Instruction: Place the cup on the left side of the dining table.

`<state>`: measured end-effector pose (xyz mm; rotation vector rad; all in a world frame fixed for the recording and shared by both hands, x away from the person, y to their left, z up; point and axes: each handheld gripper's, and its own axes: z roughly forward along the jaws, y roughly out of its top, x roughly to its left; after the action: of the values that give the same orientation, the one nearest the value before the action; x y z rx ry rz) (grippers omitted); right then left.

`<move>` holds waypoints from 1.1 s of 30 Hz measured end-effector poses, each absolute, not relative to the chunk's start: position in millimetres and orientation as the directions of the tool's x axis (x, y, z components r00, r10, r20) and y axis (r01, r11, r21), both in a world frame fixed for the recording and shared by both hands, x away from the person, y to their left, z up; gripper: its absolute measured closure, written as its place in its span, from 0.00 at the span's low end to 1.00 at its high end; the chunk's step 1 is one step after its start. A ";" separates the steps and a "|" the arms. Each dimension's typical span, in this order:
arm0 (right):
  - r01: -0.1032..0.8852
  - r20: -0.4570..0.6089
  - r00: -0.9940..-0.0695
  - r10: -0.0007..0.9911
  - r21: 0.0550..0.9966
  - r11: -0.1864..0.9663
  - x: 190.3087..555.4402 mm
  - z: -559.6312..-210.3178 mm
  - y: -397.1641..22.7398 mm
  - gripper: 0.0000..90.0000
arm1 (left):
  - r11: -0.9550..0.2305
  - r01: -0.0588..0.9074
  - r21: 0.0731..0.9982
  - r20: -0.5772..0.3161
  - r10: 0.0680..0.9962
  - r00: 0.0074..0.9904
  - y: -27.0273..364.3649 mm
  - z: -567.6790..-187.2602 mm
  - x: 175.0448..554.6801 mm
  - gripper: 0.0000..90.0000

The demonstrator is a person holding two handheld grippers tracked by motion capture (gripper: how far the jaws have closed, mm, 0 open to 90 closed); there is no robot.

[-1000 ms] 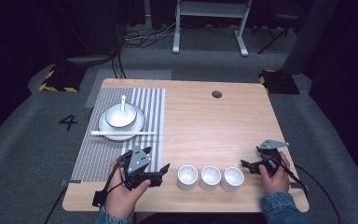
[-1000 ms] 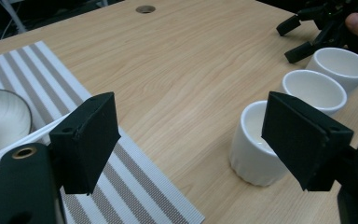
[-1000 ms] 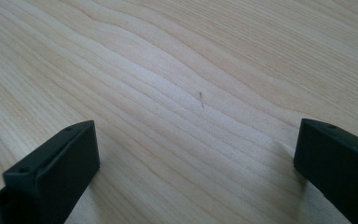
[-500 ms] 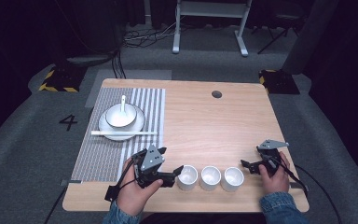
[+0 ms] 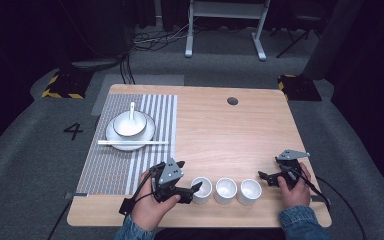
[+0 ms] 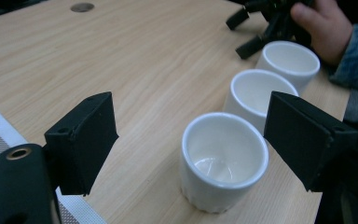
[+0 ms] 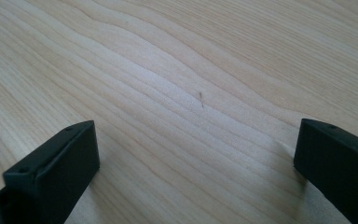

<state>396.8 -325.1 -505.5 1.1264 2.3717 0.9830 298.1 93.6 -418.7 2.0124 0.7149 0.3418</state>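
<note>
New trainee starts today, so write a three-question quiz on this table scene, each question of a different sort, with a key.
1. True or false: the left claw is shut on the nearest cup.
2. How many white cups stand in the row near the front edge of the table? A) two B) three C) four
3. Fill in: the chopsticks lie across the rim of the ____, on the striped mat.

Key
1. False: its jaws stand wide apart on either side of the cup, not touching it.
2. B
3. plate, which also carries a bowl with a spoon.
</note>
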 end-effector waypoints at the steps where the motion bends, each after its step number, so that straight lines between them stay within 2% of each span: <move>1: 0.544 -0.007 -0.630 0.777 0.710 0.447 396.7 -505.6 -325.1 0.00 | -0.407 0.335 0.850 -0.032 0.594 0.804 89.6 -424.0 298.8 0.20; 6: 0.544 -0.007 -0.630 0.777 0.710 0.447 396.8 -505.5 -325.1 0.00 | -0.402 0.351 0.846 -0.053 0.591 0.805 82.3 -431.0 299.6 0.20; 9: 0.544 -0.007 -0.630 0.777 0.710 0.447 396.8 -505.6 -325.1 0.00 | -0.395 0.395 0.829 -0.077 0.620 0.781 75.7 -438.3 299.0 0.19; 19: 0.544 -0.007 -0.630 0.777 0.710 0.447 396.7 -505.5 -325.1 0.00 | -0.430 0.433 0.792 -0.082 0.628 0.774 64.5 -453.2 299.1 0.18; 21: 0.544 -0.007 -0.630 0.777 0.710 0.447 396.7 -505.6 -325.1 0.00 | -0.403 0.456 0.793 -0.109 0.644 0.757 63.4 -455.2 299.9 0.18; 28: 0.544 -0.007 -0.630 0.777 0.710 0.447 396.8 -505.6 -325.1 0.00 | -0.395 0.438 0.808 -0.109 0.630 0.769 61.6 -452.1 297.5 0.19; 33: 0.544 -0.007 -0.630 0.777 0.710 0.447 396.7 -505.6 -325.1 0.00 | -0.424 0.456 0.782 -0.117 0.619 0.776 56.4 -458.9 297.4 0.18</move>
<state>396.7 -325.1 -505.6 1.1265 2.3715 0.9830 297.4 56.4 -458.9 2.0922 0.8000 0.2363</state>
